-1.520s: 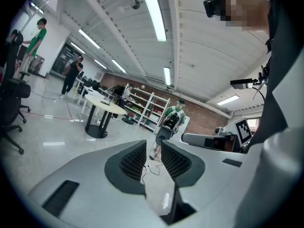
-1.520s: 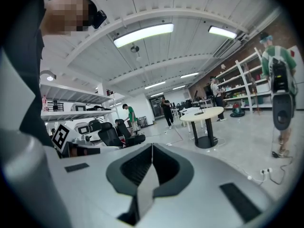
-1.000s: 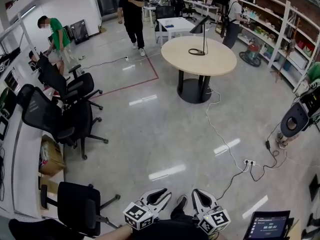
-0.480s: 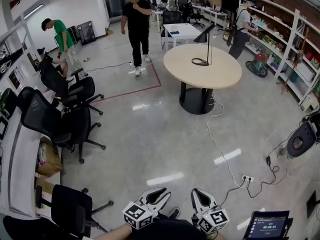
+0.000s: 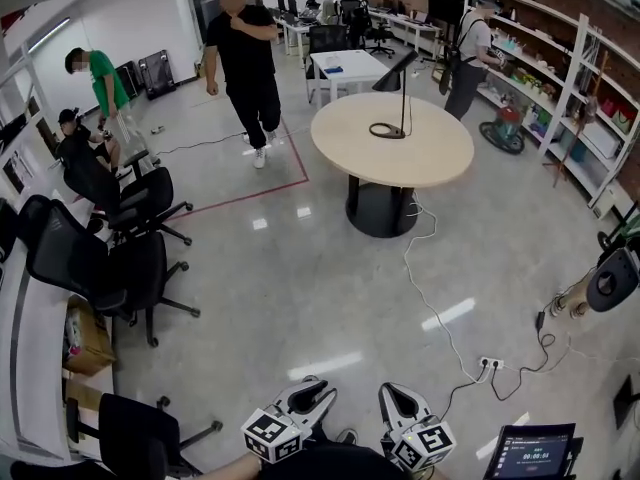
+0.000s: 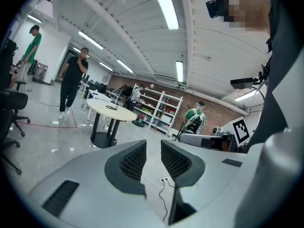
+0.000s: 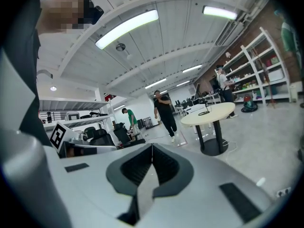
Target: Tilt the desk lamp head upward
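Head view: the desk lamp (image 5: 398, 93) is seen on the round worktop (image 5: 440, 153), far ahead of both sets of fingers, so no part of the tilt is judged done, and approach, grasp and lift are all left. The left gripper (image 5: 312, 392) is held closed on nothing, only a slit between its fingers, and the right gripper (image 5: 395, 396) is kept with fingers pressed together, empty. A cardboard box (image 5: 85, 333) is seen well to their left, its contents perhaps paper.

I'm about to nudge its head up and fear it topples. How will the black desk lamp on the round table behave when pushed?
The desk lamp probably tips easily: its stem looks tall and thin, its ring base open, so likely light. The head juts to one side, so pushing there may rock it.
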Action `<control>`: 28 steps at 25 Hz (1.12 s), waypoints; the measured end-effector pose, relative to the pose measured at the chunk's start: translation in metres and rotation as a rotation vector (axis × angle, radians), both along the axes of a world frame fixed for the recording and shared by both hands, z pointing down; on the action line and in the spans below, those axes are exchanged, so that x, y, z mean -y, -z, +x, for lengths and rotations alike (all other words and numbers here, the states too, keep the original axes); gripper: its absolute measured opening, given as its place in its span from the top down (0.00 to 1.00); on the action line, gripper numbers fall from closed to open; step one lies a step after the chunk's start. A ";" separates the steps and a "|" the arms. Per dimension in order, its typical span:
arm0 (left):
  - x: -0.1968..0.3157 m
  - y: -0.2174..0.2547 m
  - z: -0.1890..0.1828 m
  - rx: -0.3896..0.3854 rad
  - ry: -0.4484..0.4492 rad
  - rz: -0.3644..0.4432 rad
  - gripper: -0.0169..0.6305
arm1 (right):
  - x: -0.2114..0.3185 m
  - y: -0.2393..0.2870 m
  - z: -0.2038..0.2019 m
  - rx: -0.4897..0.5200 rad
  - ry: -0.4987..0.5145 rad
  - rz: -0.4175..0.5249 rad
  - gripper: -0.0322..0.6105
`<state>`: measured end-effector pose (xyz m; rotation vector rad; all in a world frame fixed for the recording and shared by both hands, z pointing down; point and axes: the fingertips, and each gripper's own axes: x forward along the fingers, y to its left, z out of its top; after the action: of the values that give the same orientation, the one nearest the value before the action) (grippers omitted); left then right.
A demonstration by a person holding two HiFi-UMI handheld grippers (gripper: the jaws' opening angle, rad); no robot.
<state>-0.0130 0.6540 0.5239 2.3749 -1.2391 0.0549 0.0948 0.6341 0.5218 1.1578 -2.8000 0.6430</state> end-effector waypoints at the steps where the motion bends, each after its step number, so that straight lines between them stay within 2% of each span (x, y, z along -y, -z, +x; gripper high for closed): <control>1: 0.008 0.001 0.001 -0.002 -0.018 0.004 0.82 | 0.007 0.000 0.001 -0.004 -0.017 0.001 0.95; 5: 0.044 0.003 -0.003 -0.018 -0.077 0.021 0.82 | 0.037 0.002 -0.004 -0.022 -0.068 0.007 0.95; 14: 0.123 0.004 -0.040 -0.053 -0.141 0.025 0.82 | 0.107 0.004 -0.042 -0.069 -0.119 0.010 0.95; 20: 0.162 0.001 -0.069 -0.080 -0.160 0.015 0.82 | 0.144 0.005 -0.068 -0.089 -0.146 -0.005 0.95; 28: 0.210 -0.005 -0.083 -0.112 -0.182 -0.009 0.82 | 0.187 0.004 -0.080 -0.122 -0.172 -0.025 0.95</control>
<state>-0.0961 0.4438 0.5291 2.4408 -0.9676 -0.0148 0.0149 0.4467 0.5174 1.3940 -2.6050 0.5949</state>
